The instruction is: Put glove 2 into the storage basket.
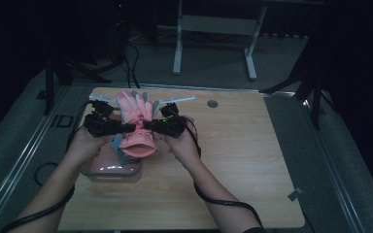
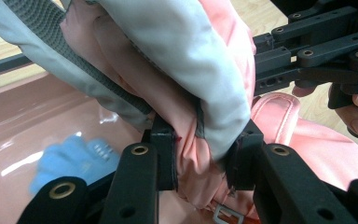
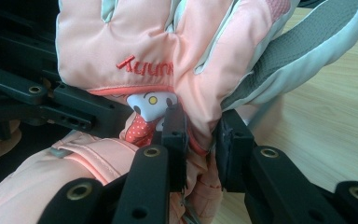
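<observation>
1. The left gripper (image 1: 121,127) is clamped on the pink ski glove (image 1: 137,121). In the left gripper view its two black jaws pinch a fold of the glove's pink and pale grey fabric (image 2: 200,126) between them, pads pressed into the cloth on both sides.

2. The right gripper (image 1: 148,126) is likewise clamped on the same glove. In the right gripper view its jaws close on a gathered fold of pink fabric (image 3: 200,126) at the wrist, just below the red embroidered lettering (image 3: 144,67).

3. Seen from the high view, the two grippers face each other from either side, jaw tips nearly meeting at the glove's narrow wrist. The glove is held between them, off the table.

4. Glove orientation: fingers lie on the far side of both grippers, spread and pointing away from the person; the cuff (image 1: 140,145) hangs on the near side, towards the person.

5. A grey textured palm panel (image 3: 298,51) lies to the right of the right gripper's jaws in its own view; a small cartoon patch (image 3: 149,105) sits just left of those jaws.

6. Below and behind the left gripper's jaws lies a pink plastic tub (image 2: 37,121), with a blue item (image 2: 74,156) inside it; what that item is cannot be made out.

7. In the high view the tub (image 1: 109,170) stands on the wooden table (image 1: 243,160), under the cuff and near the left hand (image 1: 85,145). The right hand (image 1: 182,143) holds its gripper beside the cuff.
</observation>
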The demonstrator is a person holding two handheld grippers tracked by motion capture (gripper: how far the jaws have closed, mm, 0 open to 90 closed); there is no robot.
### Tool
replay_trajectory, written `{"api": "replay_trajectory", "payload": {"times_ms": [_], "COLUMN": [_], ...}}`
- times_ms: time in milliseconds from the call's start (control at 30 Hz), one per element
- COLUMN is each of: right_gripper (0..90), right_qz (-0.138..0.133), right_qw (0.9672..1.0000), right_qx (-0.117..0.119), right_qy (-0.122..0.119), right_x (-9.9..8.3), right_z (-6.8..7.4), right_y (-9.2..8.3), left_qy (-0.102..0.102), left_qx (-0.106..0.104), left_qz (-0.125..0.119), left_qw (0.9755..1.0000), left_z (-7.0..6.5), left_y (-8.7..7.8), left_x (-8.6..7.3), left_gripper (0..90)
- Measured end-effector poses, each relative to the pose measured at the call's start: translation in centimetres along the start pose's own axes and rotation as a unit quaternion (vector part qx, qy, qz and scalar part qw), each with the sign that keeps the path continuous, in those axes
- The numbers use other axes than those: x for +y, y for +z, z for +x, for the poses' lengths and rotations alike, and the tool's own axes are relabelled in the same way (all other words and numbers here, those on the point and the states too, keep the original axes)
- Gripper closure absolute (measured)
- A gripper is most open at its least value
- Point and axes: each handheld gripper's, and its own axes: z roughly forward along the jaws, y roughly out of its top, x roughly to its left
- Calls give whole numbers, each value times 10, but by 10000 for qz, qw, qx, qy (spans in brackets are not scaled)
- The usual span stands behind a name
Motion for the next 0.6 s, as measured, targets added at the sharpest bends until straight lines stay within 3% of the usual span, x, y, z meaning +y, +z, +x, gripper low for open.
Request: {"api": "replay_trajectory", "payload": {"times_ms": [133, 167, 333, 467, 600], "right_gripper": [755, 756, 755, 755, 755], "right_qz": [22, 35, 17, 48, 149], "right_qw": [10000, 9999, 9997, 9992, 9991], "right_qx": [20, 56, 252, 360, 326], "right_qy": [-74, -81, -3, 148, 219], "right_x": [2, 4, 3, -3, -12], "right_z": [9, 16, 23, 25, 24], "right_y": [11, 22, 44, 63, 78], "left_qy": [-86, -112, -129, -200, -287], "left_qx": [49, 115, 213, 250, 253], "left_qz": [-7, 50, 272, 439, 532], "left_qw": [10000, 9999, 9993, 9985, 9979], "left_z": [8, 15, 32, 44, 56], "left_y": [-8, -15, -25, -23, -14], "left_x": [-6, -9, -15, -23, -35], "left_gripper": [697, 697, 696, 696, 696]}}
